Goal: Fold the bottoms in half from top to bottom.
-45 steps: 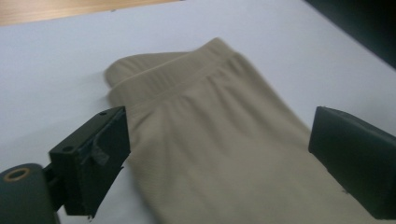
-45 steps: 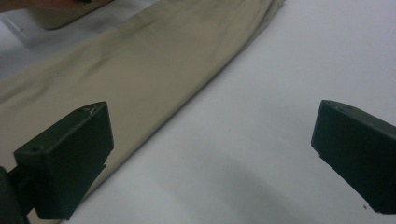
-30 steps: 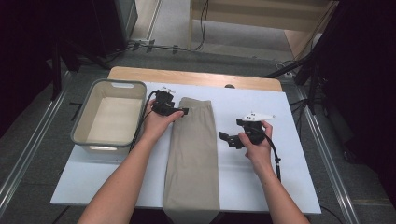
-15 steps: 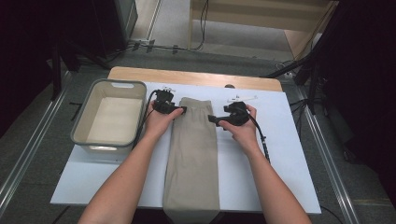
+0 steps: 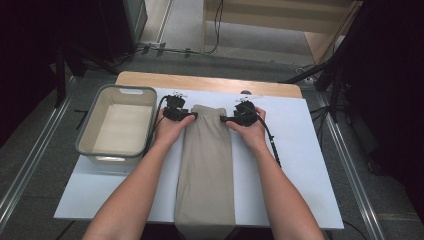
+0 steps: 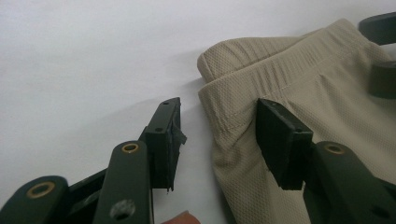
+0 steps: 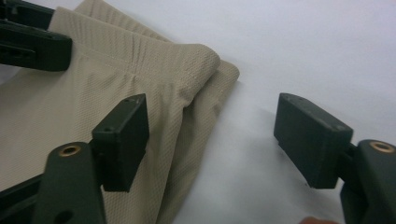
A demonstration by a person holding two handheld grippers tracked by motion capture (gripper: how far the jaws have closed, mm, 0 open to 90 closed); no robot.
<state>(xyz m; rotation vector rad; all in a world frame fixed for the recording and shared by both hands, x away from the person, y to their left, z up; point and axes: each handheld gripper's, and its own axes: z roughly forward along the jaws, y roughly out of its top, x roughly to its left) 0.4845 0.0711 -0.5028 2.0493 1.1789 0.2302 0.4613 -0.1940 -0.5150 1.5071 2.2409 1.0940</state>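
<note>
- Left gripper (image 6: 219, 140): jaws parted and just been closing, one pad lying on the beige trousers (image 6: 299, 93) below the waistband, the other on the bare white sheet (image 6: 93, 56) beside the edge; cloth edge between them, not yet pinched.
- Right gripper (image 7: 210, 140): jaws likewise apart and just been closing, straddling the opposite waistband corner (one pad over the cloth, one over the sheet); no grip visible.
- In the high view, left gripper (image 5: 192, 115) kept at the waistband's left corner as a second ago.
- Right gripper (image 5: 225, 119) shifted since then: earlier well off to the right on the sheet, now brought in against the trousers' (image 5: 205, 170) right top corner.
- Trousers unmoved, folded lengthwise down the middle of the sheet, hem over the near edge.
- Grey bin (image 5: 90, 131) at the left, same place as before.
</note>
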